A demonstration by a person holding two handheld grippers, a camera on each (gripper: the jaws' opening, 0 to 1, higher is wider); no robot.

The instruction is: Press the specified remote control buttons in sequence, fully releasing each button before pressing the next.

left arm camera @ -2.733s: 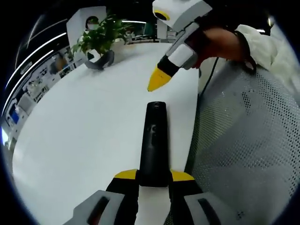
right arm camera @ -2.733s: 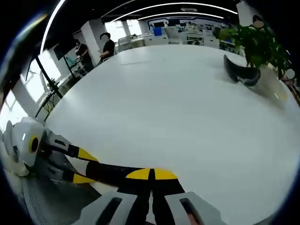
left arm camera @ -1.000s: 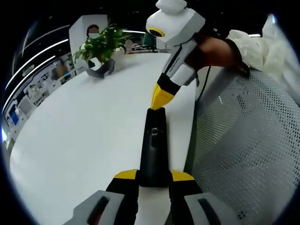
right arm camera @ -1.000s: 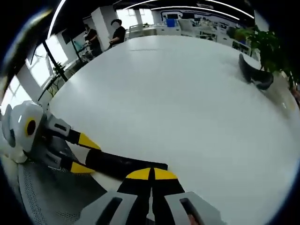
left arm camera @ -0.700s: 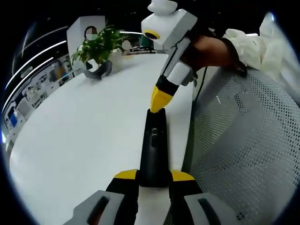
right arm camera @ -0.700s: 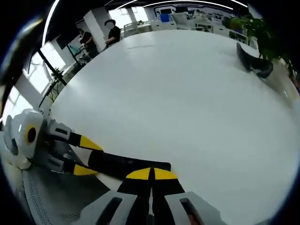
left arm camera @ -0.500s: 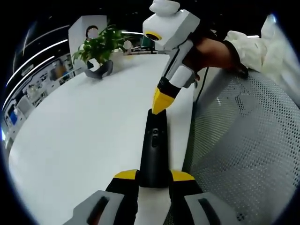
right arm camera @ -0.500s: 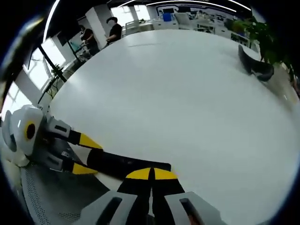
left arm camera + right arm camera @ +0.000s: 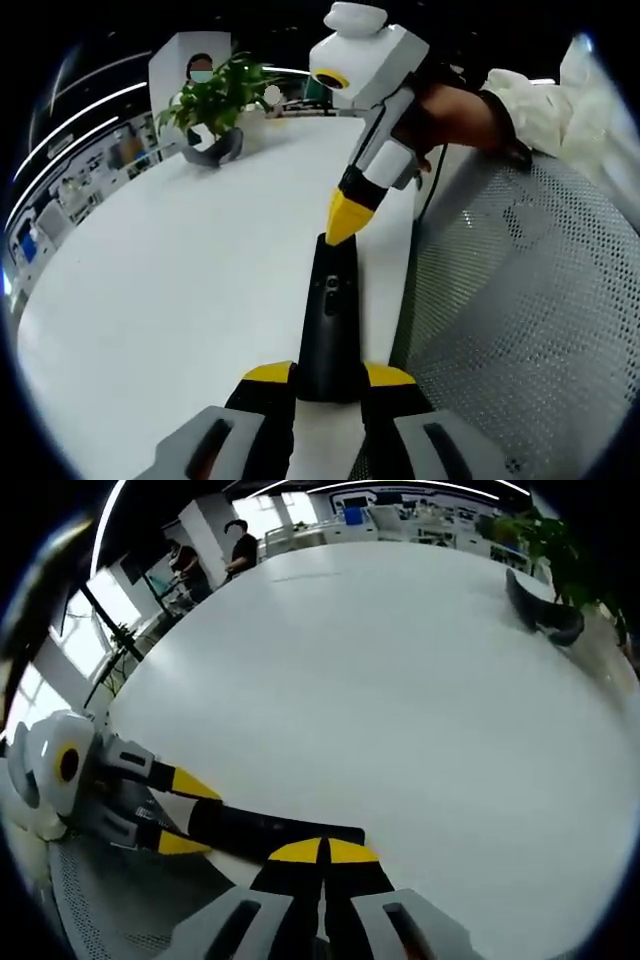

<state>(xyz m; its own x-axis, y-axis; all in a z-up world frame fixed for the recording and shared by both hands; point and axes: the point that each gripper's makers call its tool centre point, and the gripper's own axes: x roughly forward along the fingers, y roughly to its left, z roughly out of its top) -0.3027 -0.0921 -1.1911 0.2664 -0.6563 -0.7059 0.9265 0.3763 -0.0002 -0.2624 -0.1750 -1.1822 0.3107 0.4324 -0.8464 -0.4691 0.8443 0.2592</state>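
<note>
Black and slim, the long plastic remote control (image 9: pixel 329 318) is lying along the near edge of the white round worktop (image 9: pixel 180 260), beside a grey perforated mesh panel (image 9: pixel 510 330). The left gripper (image 9: pixel 328 378) is clamping the remote's near end between its yellow-tipped fingers (image 9: pixel 267 374). The right gripper (image 9: pixel 344 218), fingers pressed together on nothing, has been dropping over the last few seconds from well above the remote and is now resting its yellow tip on the far end, barely shifting lately. That is suggesting a button press under way, with the release still owed. A green potted plant (image 9: pixel 212 92) is standing at the far edge.
</note>
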